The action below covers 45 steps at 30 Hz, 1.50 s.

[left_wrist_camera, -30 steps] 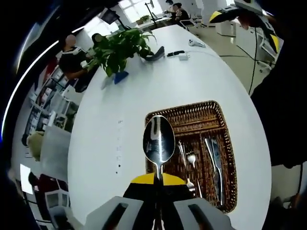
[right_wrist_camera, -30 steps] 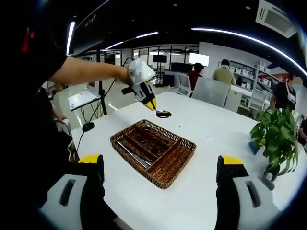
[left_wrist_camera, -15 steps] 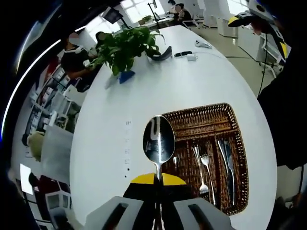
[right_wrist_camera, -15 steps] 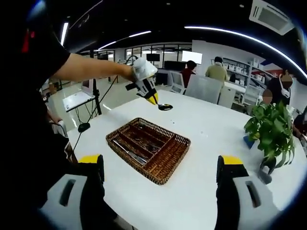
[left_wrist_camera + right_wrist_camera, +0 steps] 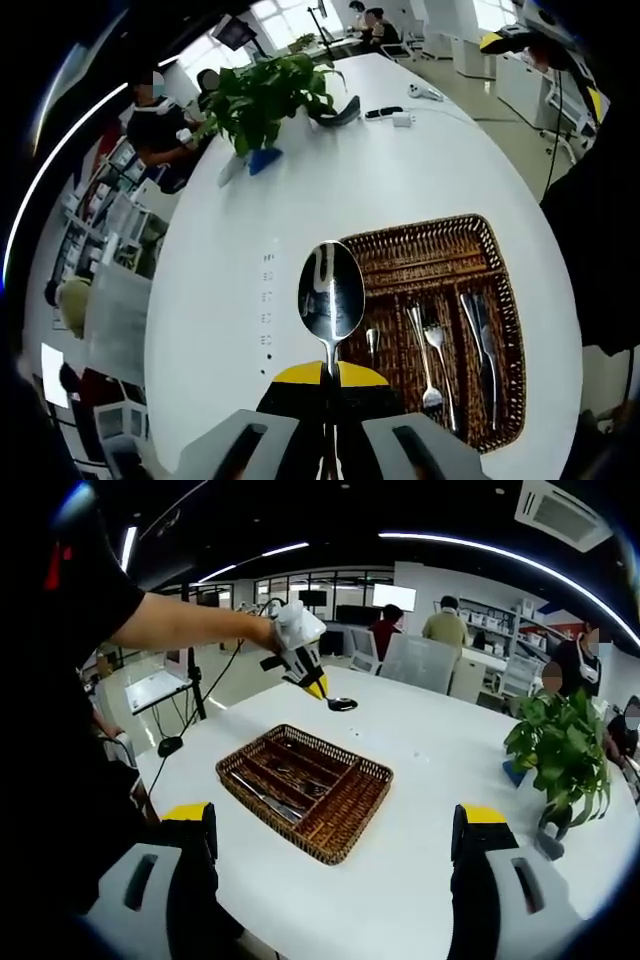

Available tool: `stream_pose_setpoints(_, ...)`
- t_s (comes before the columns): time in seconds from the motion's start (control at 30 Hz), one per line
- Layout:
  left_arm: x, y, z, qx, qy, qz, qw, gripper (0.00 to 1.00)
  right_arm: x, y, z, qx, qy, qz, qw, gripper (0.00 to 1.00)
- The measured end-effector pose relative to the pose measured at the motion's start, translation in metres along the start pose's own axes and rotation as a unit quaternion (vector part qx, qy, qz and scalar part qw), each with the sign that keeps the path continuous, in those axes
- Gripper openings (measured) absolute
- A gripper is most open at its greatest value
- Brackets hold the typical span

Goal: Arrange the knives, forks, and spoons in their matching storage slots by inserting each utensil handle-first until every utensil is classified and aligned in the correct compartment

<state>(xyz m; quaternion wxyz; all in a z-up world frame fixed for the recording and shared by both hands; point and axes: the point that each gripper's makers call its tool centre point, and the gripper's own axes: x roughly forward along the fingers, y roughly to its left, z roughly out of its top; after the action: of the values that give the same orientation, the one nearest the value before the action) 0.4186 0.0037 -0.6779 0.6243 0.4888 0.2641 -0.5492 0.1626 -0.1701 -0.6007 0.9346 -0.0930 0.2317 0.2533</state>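
Observation:
My left gripper (image 5: pixel 328 378) is shut on the handle of a shiny metal spoon (image 5: pixel 331 293), whose bowl points away from me. Below it is the wicker cutlery tray (image 5: pixel 420 226) on the white table. The spoon's bowl overlaps the tray's left rim. Inside the tray lie forks (image 5: pixel 427 350), knives (image 5: pixel 480 340) and a small spoon (image 5: pixel 372 343) in separate long slots. In the right gripper view, the left gripper (image 5: pixel 303 666) hangs over the table beyond the tray (image 5: pixel 300 842), holding the spoon (image 5: pixel 342 704). My right gripper (image 5: pixel 336 820) is open wide and empty, near the table's front edge.
A potted plant (image 5: pixel 265 95) (image 5: pixel 560 755) stands toward one end of the white table (image 5: pixel 330 180), with a blue object (image 5: pixel 262 160) beside it. Small devices and a cable (image 5: pixel 385 113) lie further off. People sit at desks behind. A stand and cables are on the floor (image 5: pixel 185 742).
The left gripper with the spoon has drifted sideways, so the tray now sits further right under it. The right gripper stays open; its view has shifted slightly.

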Motion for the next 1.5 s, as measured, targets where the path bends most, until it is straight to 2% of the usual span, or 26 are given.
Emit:
stream_pose_setpoints(0.17,0.008,-0.001,-0.003,-0.012,-0.008,-0.007,0.9999,0.00,0.000,-0.001,-0.001,0.001,0.003,-0.008,1.0000,0.99)
stream_pose_setpoints(0.3,0.016,-0.002,-0.008,-0.019,-0.006,-0.001,0.9998,0.00,-0.001,-0.002,-0.002,0.005,0.006,-0.013,0.9999,0.99)
stream_pose_setpoints(0.6,0.043,-0.018,-0.021,-0.018,-0.003,-0.012,0.9998,0.00,-0.003,-0.004,-0.006,0.016,0.011,-0.027,0.9995,0.99)
stream_pose_setpoints(0.83,0.061,-0.025,-0.029,-0.033,-0.006,-0.016,0.9993,0.00,-0.010,-0.007,-0.014,0.029,0.018,-0.043,0.9985,0.99)
stream_pose_setpoints(1.2,0.088,-0.041,-0.046,-0.050,0.005,-0.027,0.9984,0.00,-0.018,-0.006,-0.024,0.040,0.033,-0.059,0.9969,0.99)
stream_pose_setpoints(1.5,0.111,-0.048,-0.057,-0.070,0.005,-0.039,0.9967,0.00,-0.018,-0.006,-0.023,0.046,0.038,-0.072,0.9956,0.99)
